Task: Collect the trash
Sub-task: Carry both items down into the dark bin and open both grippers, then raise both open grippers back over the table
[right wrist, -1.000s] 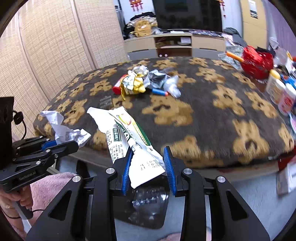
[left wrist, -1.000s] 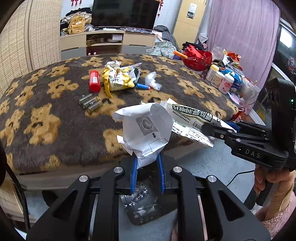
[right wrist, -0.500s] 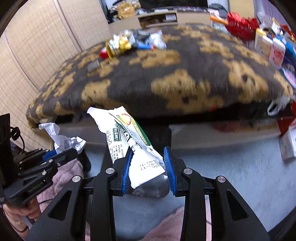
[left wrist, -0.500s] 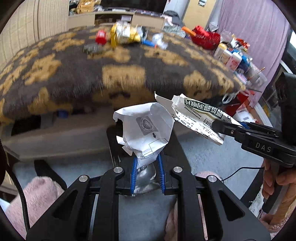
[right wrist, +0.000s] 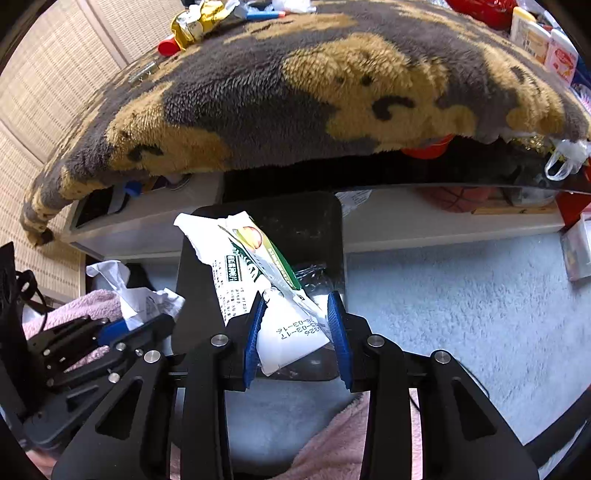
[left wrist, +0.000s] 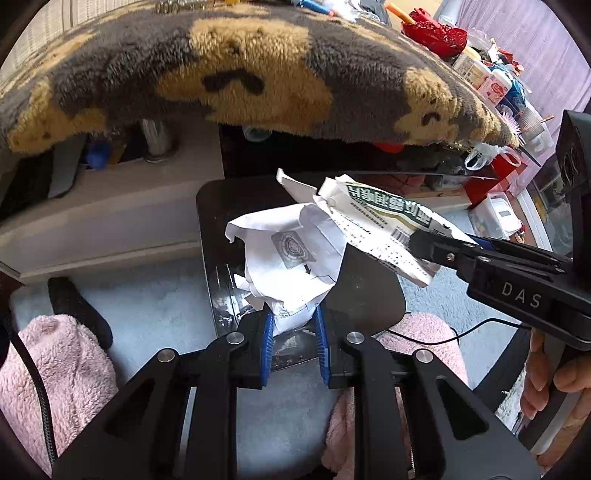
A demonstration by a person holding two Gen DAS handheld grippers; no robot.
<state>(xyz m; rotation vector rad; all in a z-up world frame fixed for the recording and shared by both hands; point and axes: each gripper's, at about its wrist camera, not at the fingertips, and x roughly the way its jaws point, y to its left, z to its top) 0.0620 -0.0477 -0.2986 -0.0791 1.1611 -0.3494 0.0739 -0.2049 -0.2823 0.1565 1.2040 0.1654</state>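
Hanging above the black bin point(left wrist: 369, 295) on the floor, both grippers carry paper trash, and the left-to-right order explains the pose. At the far left, a pink fuzzy sleeve or trouser leg point(left wrist: 55, 369) marks where the person sits or crouches beside the pale carpet point(right wrist: 461, 295). Next comes the left gripper point(left wrist: 294, 332), its blue pads pinching the lower end of a crumpled white wrapper point(left wrist: 288, 254) so that the bulk stands up past the fingertips, directly over the bin's dark opening. That placement suggests the wrapper is meant to fall in once the pads part. To the right, the right gripper point(right wrist: 296, 332) is clamped on a white and green printed packet point(right wrist: 251, 269) by its sealed end, the torn end leaning up and left over the same bin. In the left wrist view the packet overlaps the wrapper, so the two pieces are close together, though I cannot tell whether they touch. Both tools point steeply down, which suits a drop rather than a placement. Further trash, a yellow foil bag point(right wrist: 192, 22) among it, lies on the bear-patterned blanket point(right wrist: 295, 92) above, not yet collected.
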